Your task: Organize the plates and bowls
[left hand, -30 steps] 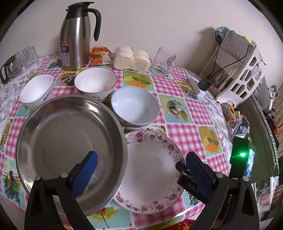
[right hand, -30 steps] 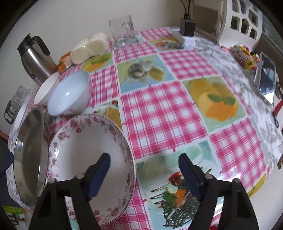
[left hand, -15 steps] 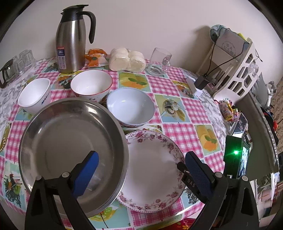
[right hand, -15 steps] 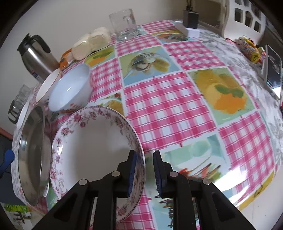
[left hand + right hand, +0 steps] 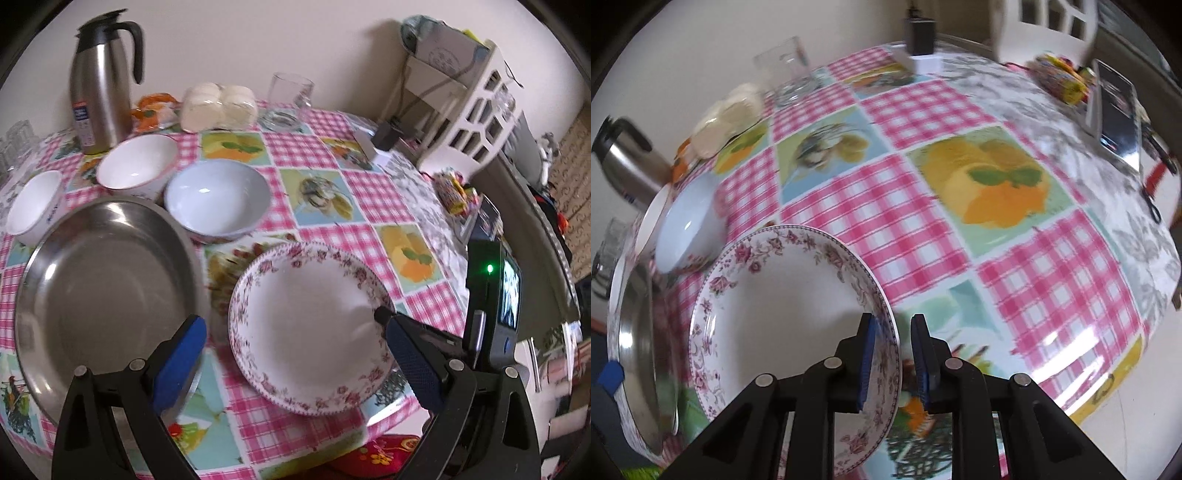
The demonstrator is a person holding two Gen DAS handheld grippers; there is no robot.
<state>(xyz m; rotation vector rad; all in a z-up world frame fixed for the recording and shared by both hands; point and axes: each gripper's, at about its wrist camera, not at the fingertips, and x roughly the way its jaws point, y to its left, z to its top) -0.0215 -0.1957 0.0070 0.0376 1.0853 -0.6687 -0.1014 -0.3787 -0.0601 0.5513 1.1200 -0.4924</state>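
A floral-rimmed white plate (image 5: 306, 325) is held off the table, tilted, by my right gripper (image 5: 892, 363), which is shut on its rim (image 5: 886, 354). The right gripper shows in the left wrist view (image 5: 384, 317) at the plate's right edge. My left gripper (image 5: 295, 362) is open and empty, its left finger over a large steel dish (image 5: 99, 291) and its right finger beside the plate. Behind stand a pale blue bowl (image 5: 218, 201), a red-rimmed white bowl (image 5: 138, 164) and a small white bowl (image 5: 33, 205).
A steel thermos jug (image 5: 99, 85), wrapped buns (image 5: 218, 107) and a glass mug (image 5: 290, 99) stand at the table's back. A white rack (image 5: 476, 122), a charger (image 5: 919, 29), sweets (image 5: 1060, 77) and a phone (image 5: 1115, 107) lie at the right. The table edge is near.
My right gripper closed on the floral plate's rim and lifted it, shifting it right, away from the steel dish. The left gripper stayed open.
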